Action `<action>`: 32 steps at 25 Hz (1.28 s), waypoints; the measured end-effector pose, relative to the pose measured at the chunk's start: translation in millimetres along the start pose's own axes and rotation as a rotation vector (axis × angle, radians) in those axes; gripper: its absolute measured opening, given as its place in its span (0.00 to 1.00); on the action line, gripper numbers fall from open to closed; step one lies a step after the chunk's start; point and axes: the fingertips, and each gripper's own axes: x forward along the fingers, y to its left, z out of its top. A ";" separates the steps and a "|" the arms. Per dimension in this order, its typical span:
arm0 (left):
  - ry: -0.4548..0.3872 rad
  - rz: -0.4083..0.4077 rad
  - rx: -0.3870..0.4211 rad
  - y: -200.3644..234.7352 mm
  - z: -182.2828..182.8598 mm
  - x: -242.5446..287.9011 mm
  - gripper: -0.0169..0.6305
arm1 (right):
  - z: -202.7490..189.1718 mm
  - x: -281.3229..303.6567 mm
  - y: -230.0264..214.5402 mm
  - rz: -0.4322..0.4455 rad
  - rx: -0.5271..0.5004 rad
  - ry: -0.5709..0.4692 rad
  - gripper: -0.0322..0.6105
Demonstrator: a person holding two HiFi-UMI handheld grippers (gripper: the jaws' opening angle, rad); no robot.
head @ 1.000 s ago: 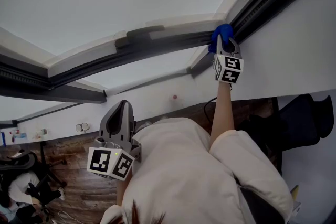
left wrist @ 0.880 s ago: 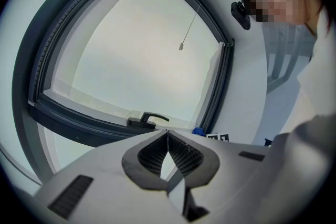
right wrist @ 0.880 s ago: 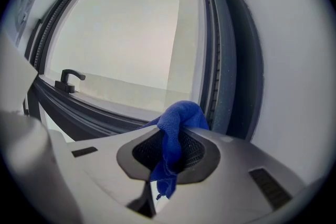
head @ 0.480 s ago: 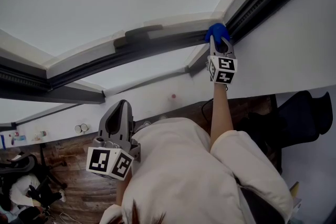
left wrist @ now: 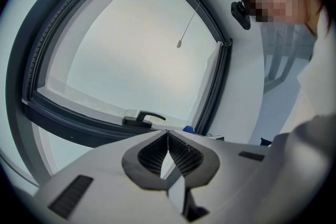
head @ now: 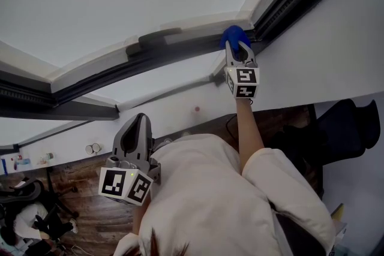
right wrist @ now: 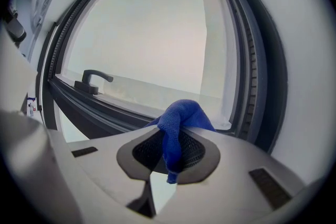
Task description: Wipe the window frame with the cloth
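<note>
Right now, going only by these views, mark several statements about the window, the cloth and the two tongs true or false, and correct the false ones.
1. The right tongs hold a blue cloth. True.
2. The left tongs grip the window handle. False: they are shut on nothing, away from the window.
3. The cloth is up near a corner of the window frame. True.
4. Both tongs are up at the frame. False: only the right tongs are; the left tongs are low, by the person's body.
</note>
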 end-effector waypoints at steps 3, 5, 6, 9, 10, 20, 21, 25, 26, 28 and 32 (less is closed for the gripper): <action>0.000 0.000 0.001 -0.5 -0.6 -0.2 0.04 | 1.2 0.2 6.8 0.013 -0.004 -0.006 0.11; 0.000 -0.001 0.001 -0.6 -1.3 -0.7 0.04 | 2.8 0.4 13.2 0.028 -0.009 -0.007 0.11; 0.000 -0.001 0.000 -0.6 -1.6 -1.0 0.04 | 4.1 0.6 17.9 0.037 -0.015 -0.008 0.12; -0.001 0.001 -0.002 -0.6 -1.9 -3.0 0.04 | 7.9 0.6 34.3 0.066 -0.035 -0.009 0.11; -0.003 0.001 -0.001 -0.6 -1.6 -3.8 0.04 | 9.0 0.6 38.9 0.072 -0.040 -0.010 0.11; -0.023 0.050 0.007 10.1 4.0 -18.1 0.04 | 12.9 0.2 60.0 0.097 -0.060 0.000 0.11; -0.031 0.065 0.009 15.3 6.6 -20.4 0.04 | 13.6 1.0 61.4 0.098 -0.065 0.001 0.11; -0.063 0.150 0.010 43.0 14.9 -40.0 0.04 | 16.2 2.3 72.5 0.103 -0.085 0.010 0.11; -0.067 0.174 0.010 50.3 15.8 -46.4 0.04 | 17.3 2.4 76.9 0.106 -0.089 0.010 0.11; -0.071 0.213 0.008 62.0 16.0 -58.0 0.04 | 19.1 2.4 86.6 0.116 -0.096 0.008 0.11; -0.069 0.236 0.002 70.9 13.2 -67.6 0.04 | 22.0 2.6 105.1 0.138 -0.113 0.007 0.11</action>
